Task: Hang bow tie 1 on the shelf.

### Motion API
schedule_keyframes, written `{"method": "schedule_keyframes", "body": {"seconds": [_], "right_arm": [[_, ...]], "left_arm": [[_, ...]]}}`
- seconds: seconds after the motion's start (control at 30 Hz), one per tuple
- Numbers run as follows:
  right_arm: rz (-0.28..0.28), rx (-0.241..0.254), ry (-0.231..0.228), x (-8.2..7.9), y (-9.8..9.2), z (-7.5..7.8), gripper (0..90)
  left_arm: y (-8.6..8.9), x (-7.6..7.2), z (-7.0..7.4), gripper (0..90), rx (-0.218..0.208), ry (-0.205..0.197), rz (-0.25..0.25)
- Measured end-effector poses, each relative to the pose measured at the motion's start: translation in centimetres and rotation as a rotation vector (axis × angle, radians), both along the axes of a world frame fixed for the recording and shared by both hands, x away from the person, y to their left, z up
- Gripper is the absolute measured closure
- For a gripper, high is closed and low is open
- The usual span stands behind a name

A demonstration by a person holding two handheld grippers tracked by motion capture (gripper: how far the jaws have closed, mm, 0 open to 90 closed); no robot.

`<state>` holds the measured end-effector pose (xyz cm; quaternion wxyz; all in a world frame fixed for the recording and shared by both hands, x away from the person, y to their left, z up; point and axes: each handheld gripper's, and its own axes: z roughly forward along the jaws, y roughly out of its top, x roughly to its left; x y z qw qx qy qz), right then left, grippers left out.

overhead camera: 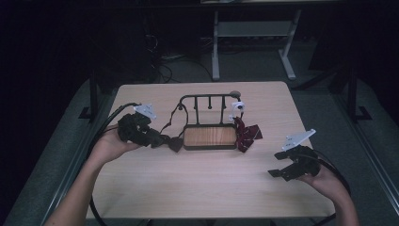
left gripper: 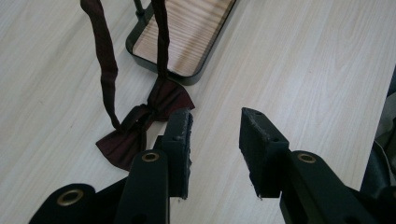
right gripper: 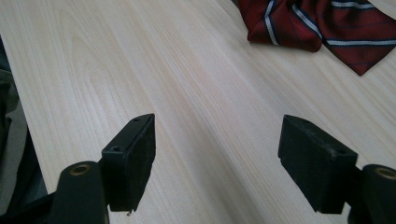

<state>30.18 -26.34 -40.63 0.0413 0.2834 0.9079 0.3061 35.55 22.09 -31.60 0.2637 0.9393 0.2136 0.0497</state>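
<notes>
A black metal stand [overhead camera: 207,99] with a wooden base [overhead camera: 210,136] sits mid-table. A dark maroon bow tie [overhead camera: 175,142] lies on the table by the base's left end, and its strap [left gripper: 105,60] runs up toward the stand's rail. My left gripper [overhead camera: 162,140] is just beside it. In the left gripper view the bow tie [left gripper: 135,130] rests against the outside of one jaw, and my left gripper [left gripper: 215,123] is open over bare wood. A red striped tie [overhead camera: 247,134] is heaped at the base's right end. My right gripper [overhead camera: 277,169] stands open and empty near the front right.
A small white object [overhead camera: 237,107] hangs at the stand's right end. In the right gripper view the striped tie [right gripper: 327,28] lies beyond the jaws across bare tabletop [right gripper: 196,84]. White desk legs [overhead camera: 215,47] stand behind the table, and dark floor surrounds it.
</notes>
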Motion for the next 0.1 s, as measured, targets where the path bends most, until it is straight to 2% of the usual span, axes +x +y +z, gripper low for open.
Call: {"method": "schedule_keyframes", "body": {"seconds": [0.1], "right_arm": [[0.003, -0.002, -0.004, -0.01, -0.02, -0.03, 27.1]], "left_arm": [[0.31, -0.56, -0.46, 60.5, -0.01, -0.009, 0.009]]}}
